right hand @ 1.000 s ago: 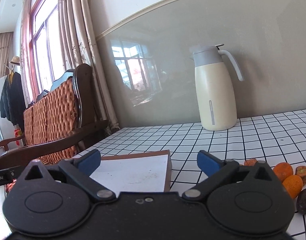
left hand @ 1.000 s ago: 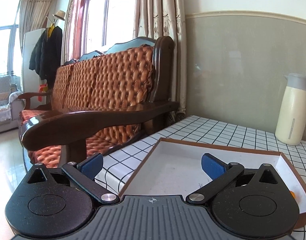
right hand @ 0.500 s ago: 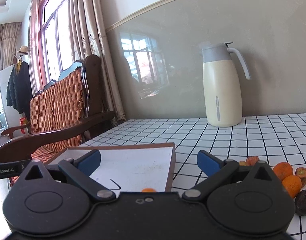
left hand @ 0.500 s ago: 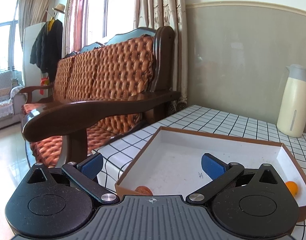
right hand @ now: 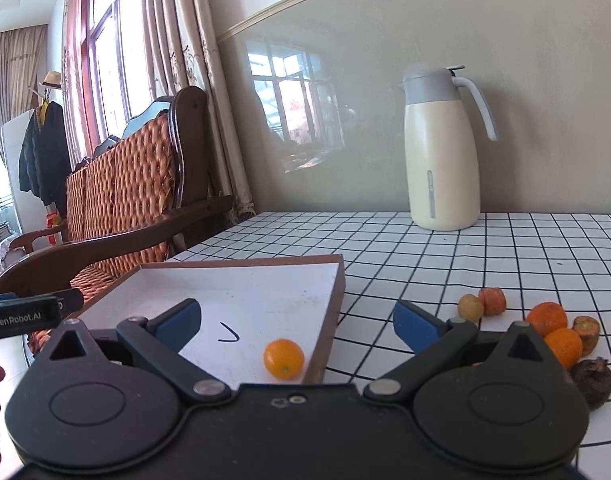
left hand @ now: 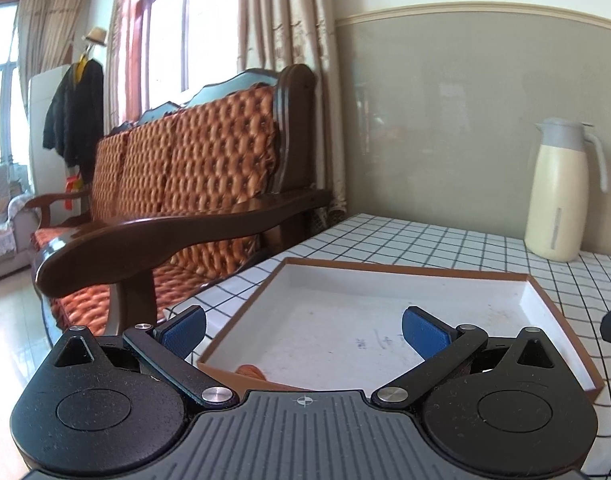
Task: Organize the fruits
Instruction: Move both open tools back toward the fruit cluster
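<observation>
thermos (right hand: 442, 168) behind | sofa (left hand: 185, 184) beside table | box (right hand: 241, 280) (one orange (right hand: 283, 358), perhaps more)

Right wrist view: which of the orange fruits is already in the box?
The small round orange fruit by the box's right wall, near the front. The other fruits lie loose on the checked tablecloth, right of the box.

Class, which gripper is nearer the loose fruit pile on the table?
Right. The right gripper has the fruit pile just beside it; the left gripper hangs over the tray, farther off.
</observation>
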